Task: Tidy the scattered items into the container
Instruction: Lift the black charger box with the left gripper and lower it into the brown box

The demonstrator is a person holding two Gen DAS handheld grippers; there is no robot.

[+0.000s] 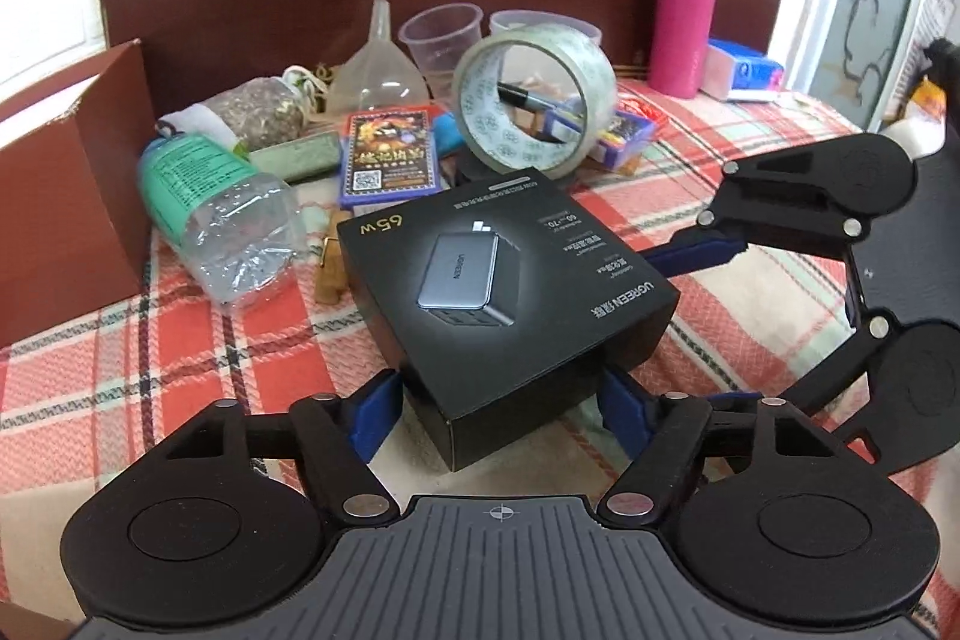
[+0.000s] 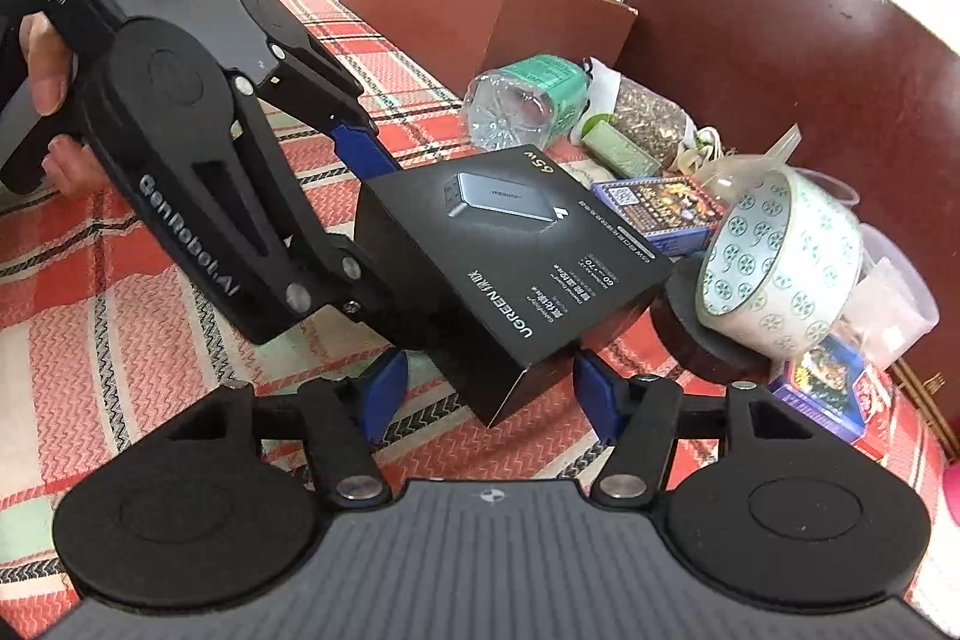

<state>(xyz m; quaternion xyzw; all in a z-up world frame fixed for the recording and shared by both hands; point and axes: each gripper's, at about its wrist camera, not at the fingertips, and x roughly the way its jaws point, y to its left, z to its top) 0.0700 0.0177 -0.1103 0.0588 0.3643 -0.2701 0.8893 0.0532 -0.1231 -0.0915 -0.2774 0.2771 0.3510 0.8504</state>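
Both grippers are positioned around one black charger box (image 1: 510,274). Left gripper (image 1: 503,397): its two blue fingers (image 1: 379,409) stand on either side of the box's near corner, and whether the pads press the cardboard cannot be told from its own camera. In the right wrist view the same left gripper (image 2: 354,214) reaches in from the left, one blue finger lying against the box's far edge and the other hidden behind the box; a hand (image 2: 45,64) grips its handle. Right gripper (image 2: 489,394): its blue fingers flank the near lower corner of the tilted box, with a visible gap on each side, so it is spread. The box's printed top faces up, and the box appears raised off the plaid tablecloth (image 1: 150,352), though contact underneath cannot be confirmed. Ahead of the left gripper, beyond the box, lie a roll of clear tape (image 1: 534,106) standing on edge, a blue card pack (image 1: 387,157), a crushed plastic bottle (image 1: 210,208), a clear funnel (image 1: 375,70) and two clear cups (image 1: 441,37). Ahead and to the right stands a pink flask (image 1: 684,16). The brown cardboard container (image 1: 66,196) sits ahead and to the left of the left gripper, well apart from the box.
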